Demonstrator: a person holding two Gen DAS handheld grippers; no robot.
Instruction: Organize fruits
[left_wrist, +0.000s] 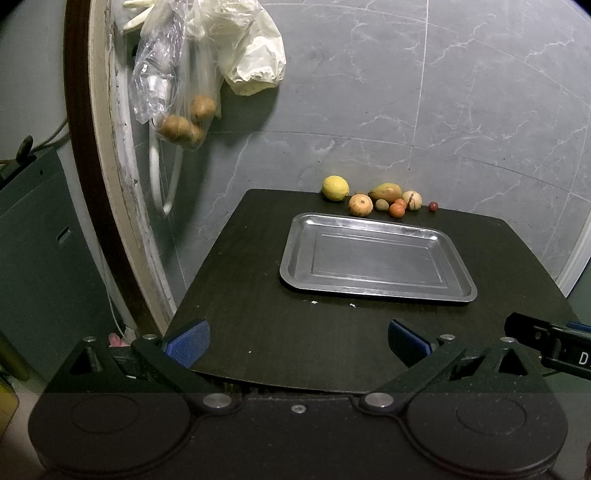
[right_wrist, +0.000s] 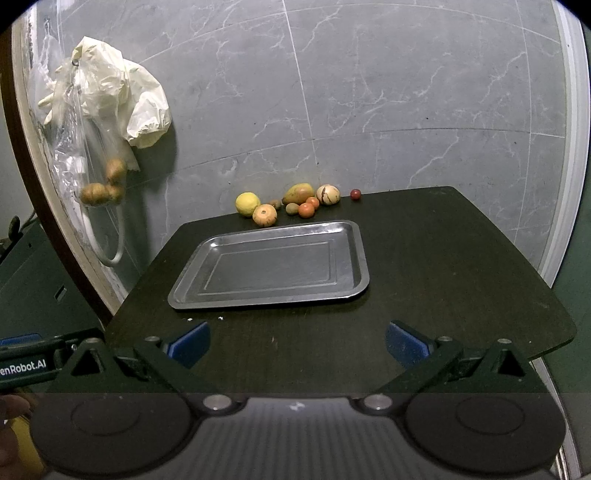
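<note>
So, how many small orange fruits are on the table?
2. The front orange fruit lies just behind the tray; the rear orange fruit sits right behind it, beside the striped round fruit. More may hide behind bigger fruit.

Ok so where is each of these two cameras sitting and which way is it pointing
Left wrist: on the left gripper, low at the table's near edge, facing the wall; its open blue fingers show, the right gripper's body enters at right.
Right wrist: on the right gripper, same edge, further right, facing the wall; open fingers, the left gripper's body at left.
Shared: the empty metal tray, the fruits behind it, the hanging bags.
</note>
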